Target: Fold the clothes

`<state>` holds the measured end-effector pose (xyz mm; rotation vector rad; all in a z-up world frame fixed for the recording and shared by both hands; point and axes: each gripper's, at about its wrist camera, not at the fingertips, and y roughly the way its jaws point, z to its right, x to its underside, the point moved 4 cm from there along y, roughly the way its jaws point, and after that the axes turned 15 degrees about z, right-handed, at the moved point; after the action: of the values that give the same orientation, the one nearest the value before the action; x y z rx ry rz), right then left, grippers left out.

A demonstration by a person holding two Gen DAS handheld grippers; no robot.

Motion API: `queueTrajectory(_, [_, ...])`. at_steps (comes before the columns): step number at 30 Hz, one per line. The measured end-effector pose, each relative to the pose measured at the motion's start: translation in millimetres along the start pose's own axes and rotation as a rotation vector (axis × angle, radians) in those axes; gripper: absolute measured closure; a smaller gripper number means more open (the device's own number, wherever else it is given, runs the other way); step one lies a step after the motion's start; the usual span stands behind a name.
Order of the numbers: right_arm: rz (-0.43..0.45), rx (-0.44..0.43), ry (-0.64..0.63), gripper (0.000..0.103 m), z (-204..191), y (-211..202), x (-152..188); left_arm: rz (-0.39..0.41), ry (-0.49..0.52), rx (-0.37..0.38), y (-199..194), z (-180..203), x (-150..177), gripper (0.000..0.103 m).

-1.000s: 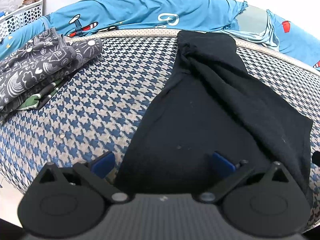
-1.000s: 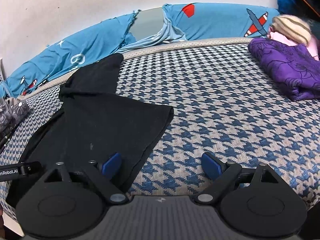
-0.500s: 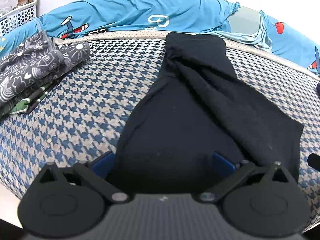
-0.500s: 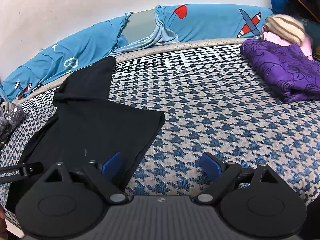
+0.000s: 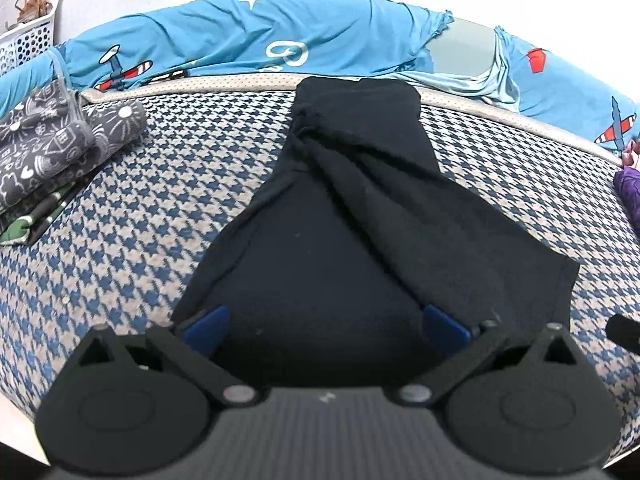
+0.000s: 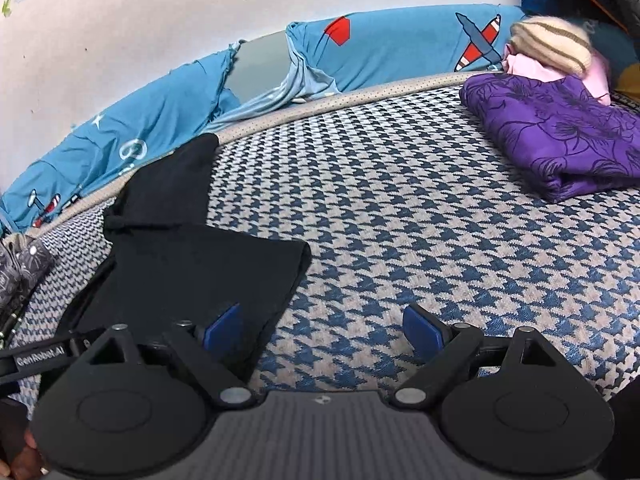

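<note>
A black garment (image 5: 340,220) lies partly folded on the houndstooth-patterned surface (image 5: 160,208), running from the near edge to the far rim. My left gripper (image 5: 326,326) is open and hovers over the garment's near end, its blue pads on either side of the cloth. In the right wrist view the same garment (image 6: 188,256) lies at the left. My right gripper (image 6: 322,326) is open and empty, its left pad over the garment's right edge and its right pad over bare surface.
A folded grey patterned stack (image 5: 52,144) sits at the far left. A folded purple cloth (image 6: 560,136) with pink and striped items behind it sits at the far right. A blue airplane-print sheet (image 5: 248,40) runs along the back. A white basket (image 5: 28,40) stands at the back left.
Both grippers have shifted right across the surface; the garment now sits centred between the left gripper's pads. Both stay open.
</note>
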<state>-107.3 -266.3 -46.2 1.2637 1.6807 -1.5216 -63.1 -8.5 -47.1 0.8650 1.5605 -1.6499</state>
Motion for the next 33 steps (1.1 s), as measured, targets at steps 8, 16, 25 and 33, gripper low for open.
queueTrajectory(8, [-0.011,0.009,0.018,0.016,6.2,6.6,4.6,-0.013,-0.006,0.003,5.9,5.0,1.4,0.0])
queueTrajectory(16, [-0.008,0.012,0.02,0.016,7.8,8.0,6.0,-0.001,0.029,0.008,5.5,12.9,1.8,0.0])
queueTrajectory(25, [0.019,0.014,-0.011,0.016,3.7,5.9,6.5,0.002,0.022,0.006,4.8,12.2,1.6,0.0])
queueTrajectory(33, [0.028,-0.008,-0.02,0.016,0.5,5.4,8.3,0.013,0.013,-0.001,1.2,6.9,-1.1,0.0])
